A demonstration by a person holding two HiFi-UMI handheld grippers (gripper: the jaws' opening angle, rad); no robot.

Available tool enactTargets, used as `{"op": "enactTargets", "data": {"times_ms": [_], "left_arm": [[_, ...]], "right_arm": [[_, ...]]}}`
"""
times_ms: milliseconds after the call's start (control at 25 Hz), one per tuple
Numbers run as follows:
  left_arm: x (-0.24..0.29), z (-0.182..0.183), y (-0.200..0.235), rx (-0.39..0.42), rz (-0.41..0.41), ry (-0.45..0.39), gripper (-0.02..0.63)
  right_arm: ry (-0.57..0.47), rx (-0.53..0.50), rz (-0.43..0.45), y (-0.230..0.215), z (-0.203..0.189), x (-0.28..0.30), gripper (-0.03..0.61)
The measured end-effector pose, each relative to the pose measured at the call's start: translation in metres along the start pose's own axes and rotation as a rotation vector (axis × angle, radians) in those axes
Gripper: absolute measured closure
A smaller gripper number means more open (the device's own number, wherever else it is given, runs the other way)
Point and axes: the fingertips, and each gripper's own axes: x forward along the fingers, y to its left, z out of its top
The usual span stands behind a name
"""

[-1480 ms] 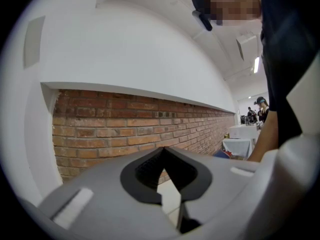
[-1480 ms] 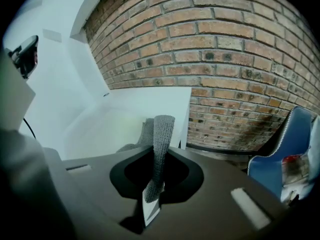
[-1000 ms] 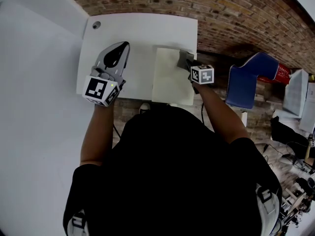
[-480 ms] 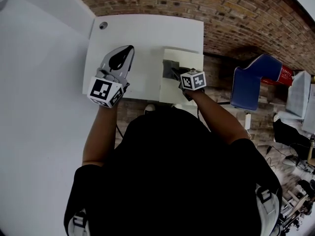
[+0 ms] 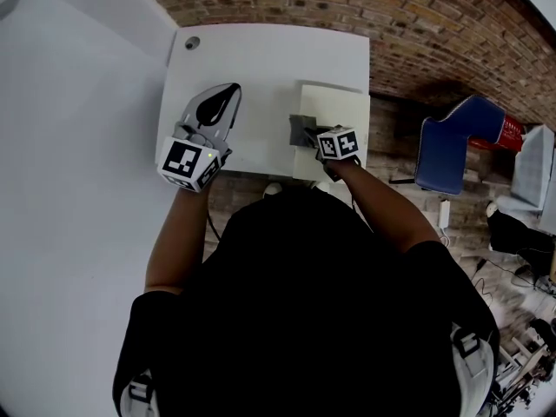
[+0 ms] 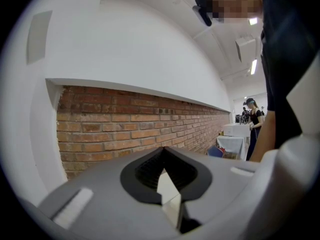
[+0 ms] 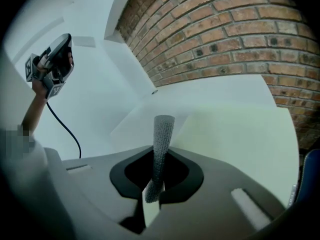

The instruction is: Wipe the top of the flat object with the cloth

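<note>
A pale, flat board [image 5: 339, 115] lies on the right part of the white table [image 5: 261, 68], and it fills the right side of the right gripper view [image 7: 235, 139]. My right gripper [image 5: 306, 134] is shut on a grey cloth [image 5: 300, 129] at the board's left edge, near the table's front. In the right gripper view the cloth [image 7: 162, 144] stands up in a narrow strip from the closed jaws of the right gripper [image 7: 153, 196]. My left gripper [image 5: 229, 90] hovers over the table's left half, shut and empty. The left gripper [image 6: 170, 204] faces a brick wall.
A round cable hole [image 5: 192, 43] sits in the table's far left corner. Brick surfaces [image 5: 417, 24] border the table at the back and right. A blue chair [image 5: 460, 142] stands off to the right. A black cable [image 7: 65, 129] trails from the left gripper [image 7: 52, 64].
My right gripper has dragged the cloth from the board's far right part to its left near edge. The left gripper has stayed in place.
</note>
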Motion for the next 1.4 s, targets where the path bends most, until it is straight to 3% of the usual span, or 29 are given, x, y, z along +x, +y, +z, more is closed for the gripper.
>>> {"op": "enactTargets", "data": {"times_ms": [600,1400], "left_arm": [[0.000,0.000,-0.001,0.012,-0.043,-0.010,0.612],[0.027,0.003,-0.040,-0.007,-0.110,-0.035,0.612]], "right_arm": [[0.031,0.032,-0.105,-0.036,-0.033,-0.014,0.571],[0.014,0.067,-0.319,-0.108,-0.075,-0.085,0.571]]}}
